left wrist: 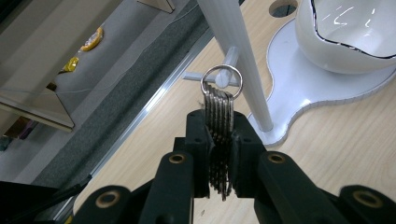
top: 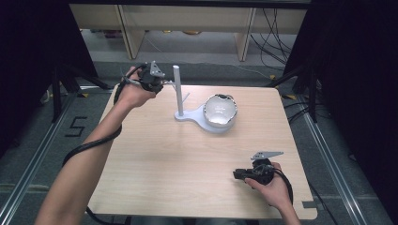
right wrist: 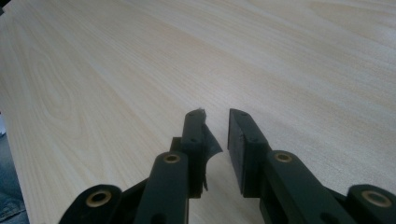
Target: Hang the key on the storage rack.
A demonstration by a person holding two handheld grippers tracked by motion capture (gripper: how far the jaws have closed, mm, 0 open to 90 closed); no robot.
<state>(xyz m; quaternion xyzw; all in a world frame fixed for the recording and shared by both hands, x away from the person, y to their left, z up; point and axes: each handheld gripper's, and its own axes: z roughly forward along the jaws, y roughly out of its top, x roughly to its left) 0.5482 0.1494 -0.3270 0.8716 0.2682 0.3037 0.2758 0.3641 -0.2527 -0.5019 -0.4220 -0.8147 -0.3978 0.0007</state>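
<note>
My left gripper (left wrist: 219,135) clamps a bunch of keys (left wrist: 219,140), its ring (left wrist: 222,81) around a peg of the white stand (left wrist: 233,42), beside the bowl (left wrist: 345,42). My right gripper (right wrist: 217,135), jaws slightly apart, rests well away from the stand.

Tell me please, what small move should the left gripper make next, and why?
Probably ease the left gripper forward so the ring slides along the peg. The jaws clamp the keys, and the ring looks lined up at the peg's tip on the stand.
</note>
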